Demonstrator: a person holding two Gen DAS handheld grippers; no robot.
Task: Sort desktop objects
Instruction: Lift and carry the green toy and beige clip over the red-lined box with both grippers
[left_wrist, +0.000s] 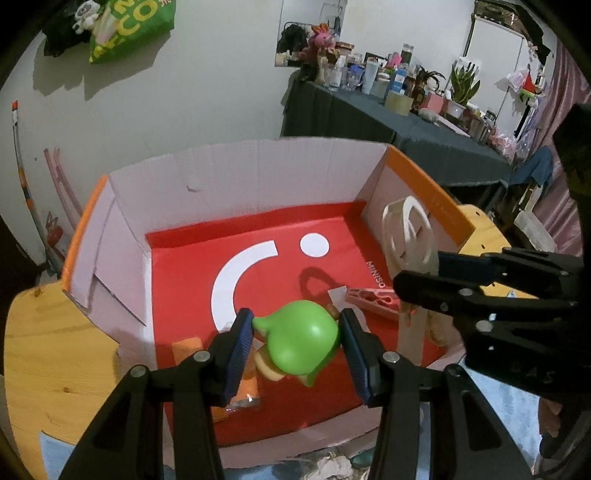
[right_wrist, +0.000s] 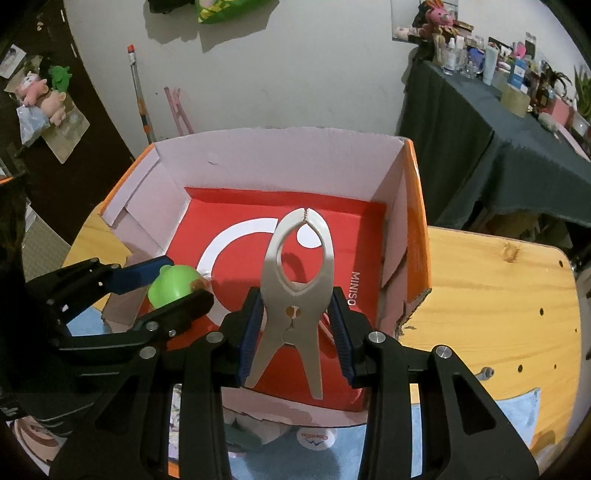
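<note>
Sorting looked partway done: pink clip (left_wrist: 373, 300) and orange packet (left_wrist: 246, 384) already lay in box (left_wrist: 236, 173). Left gripper (left_wrist: 297, 349) held green toy (left_wrist: 303, 341) over box floor; right gripper (right_wrist: 295, 325) was clamped on white clip (right_wrist: 295, 295) above box, w/ neither yet dropped. Other bits near box front edge prob. still to sort.

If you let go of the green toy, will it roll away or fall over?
The green toy looks round and smooth, so it would probably roll or tip when the left gripper releases it. Its glossy shell may be slippery between the pads. The box has tall walls, so it likely stays inside.
</note>
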